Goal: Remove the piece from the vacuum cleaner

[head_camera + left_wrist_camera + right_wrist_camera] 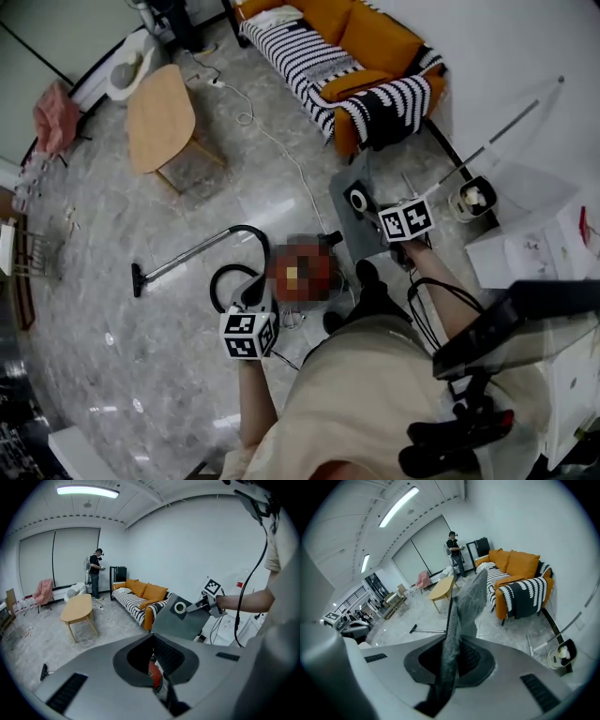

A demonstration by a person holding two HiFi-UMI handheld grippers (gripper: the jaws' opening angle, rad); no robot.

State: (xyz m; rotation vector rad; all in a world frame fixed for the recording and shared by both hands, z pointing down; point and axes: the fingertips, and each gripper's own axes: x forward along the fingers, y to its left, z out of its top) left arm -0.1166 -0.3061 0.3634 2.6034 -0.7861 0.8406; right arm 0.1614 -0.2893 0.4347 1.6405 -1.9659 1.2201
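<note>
The red vacuum cleaner [302, 272] stands on the floor just ahead of my legs, partly under a mosaic patch. Its black hose [228, 274] loops left, and its wand ends in a floor nozzle [139, 279]. My left gripper [256, 302] is down at the cleaner beside the hose. In the left gripper view its jaws [157, 677] sit close together on a red part of the cleaner. My right gripper [384, 217] is lifted to the right, shut on a flat grey dust bag [354, 204] with a white ring [180, 607]. The bag [468, 603] runs edge-on between the right pads.
An oval wooden table [160, 116] and an orange sofa with striped throws [349, 49] lie ahead. A white cable [281, 155] crosses the floor. A small bin [473, 199] and white boxes [530, 246] stand at the right. A person [95, 572] stands far off.
</note>
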